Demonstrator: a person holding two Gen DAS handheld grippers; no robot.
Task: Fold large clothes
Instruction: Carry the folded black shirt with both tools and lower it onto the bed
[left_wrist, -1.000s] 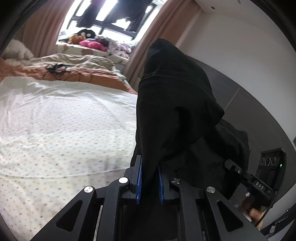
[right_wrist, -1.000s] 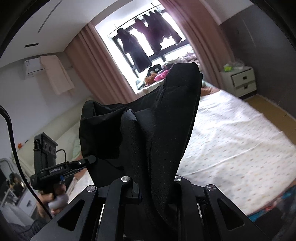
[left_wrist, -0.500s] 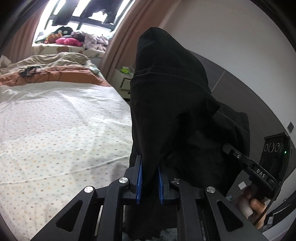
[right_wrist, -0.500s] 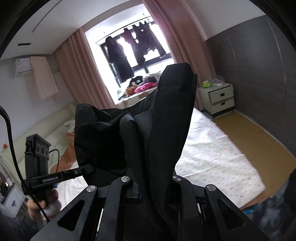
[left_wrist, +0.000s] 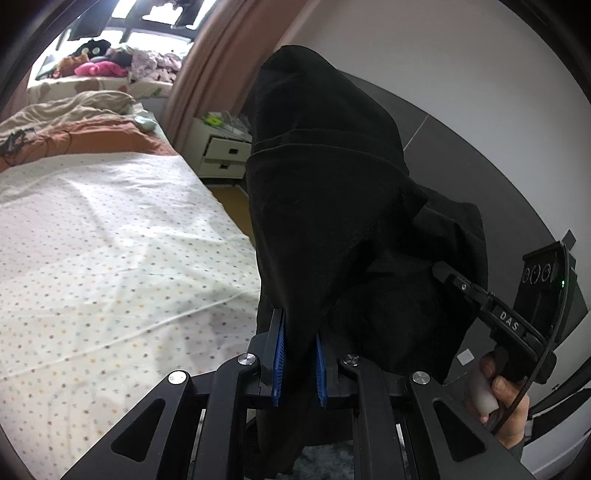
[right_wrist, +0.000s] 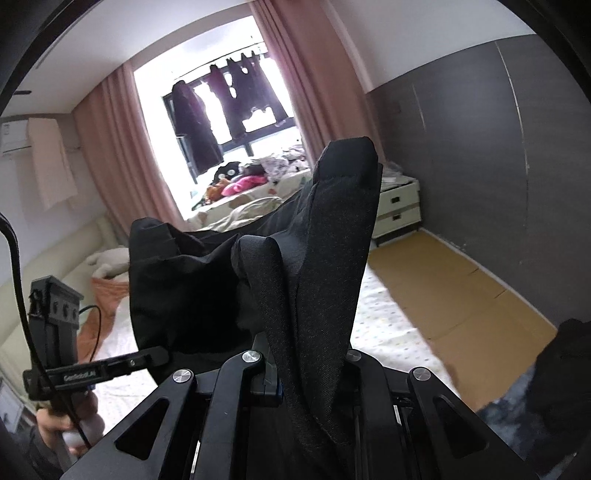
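We have both grippers' jaws clamped on the black garment (left_wrist: 325, 192); soft and floppy, it likely handles best pinched at edges.

Both views have swung right across the room since a second ago. Left wrist view: the white nightstand (left_wrist: 225, 155) and a strip of brown floor (left_wrist: 231, 205) have come in beside the bed (left_wrist: 110, 258), and the window has slid to the top-left corner. Right wrist view: more brown floor (right_wrist: 461, 295) and grey wall (right_wrist: 480, 147) show; the bed (right_wrist: 384, 317) takes less of the frame. The left gripper (right_wrist: 155, 356) sits lower in the right view.
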